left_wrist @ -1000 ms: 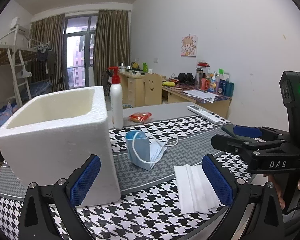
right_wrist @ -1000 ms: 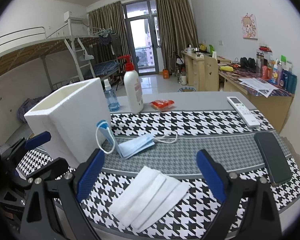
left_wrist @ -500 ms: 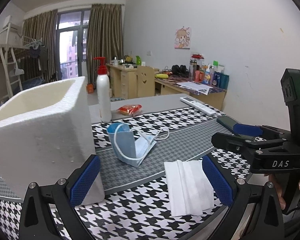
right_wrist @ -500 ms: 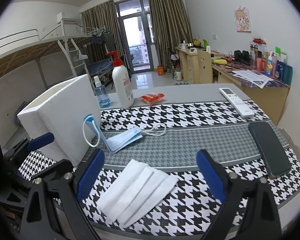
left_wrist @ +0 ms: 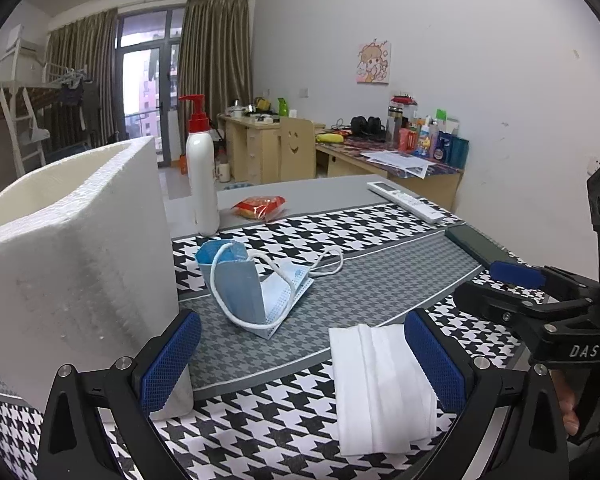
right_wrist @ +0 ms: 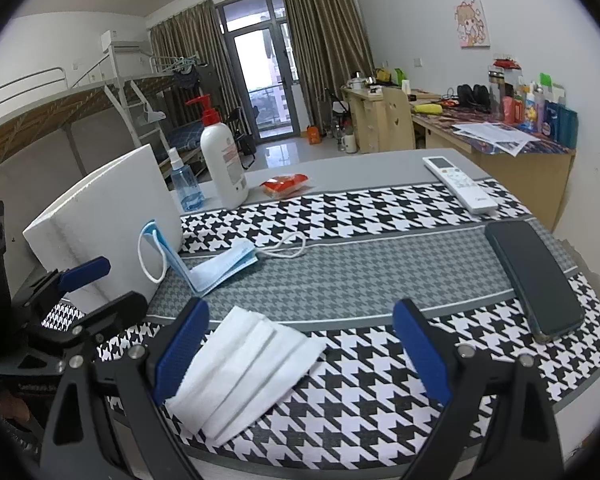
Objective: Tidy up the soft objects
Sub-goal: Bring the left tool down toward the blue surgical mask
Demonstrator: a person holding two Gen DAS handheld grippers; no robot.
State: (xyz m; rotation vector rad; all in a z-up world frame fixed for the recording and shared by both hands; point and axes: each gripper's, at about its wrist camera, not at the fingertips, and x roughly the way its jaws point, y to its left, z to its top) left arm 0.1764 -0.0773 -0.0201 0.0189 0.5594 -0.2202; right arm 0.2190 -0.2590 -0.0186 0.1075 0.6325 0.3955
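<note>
Low in the right wrist frame, the right gripper (right_wrist: 300, 340) is spread wide and empty, the folded white cloth (right_wrist: 244, 372) lying flat just under its left pad. The left gripper (left_wrist: 296, 356) is likewise agape, holding nothing. A blue face mask (right_wrist: 208, 260) sits mid-frame beside the white foam box (right_wrist: 100, 224) at left — likely the bin. Best to lower squarely and pinch the cloth's folded layers together — a shallow bite may shed a ply.

Both cameras sit low and close over the table (left_wrist: 380, 280), side by side, looking across it. Both see the blue mask (left_wrist: 256, 280).
</note>
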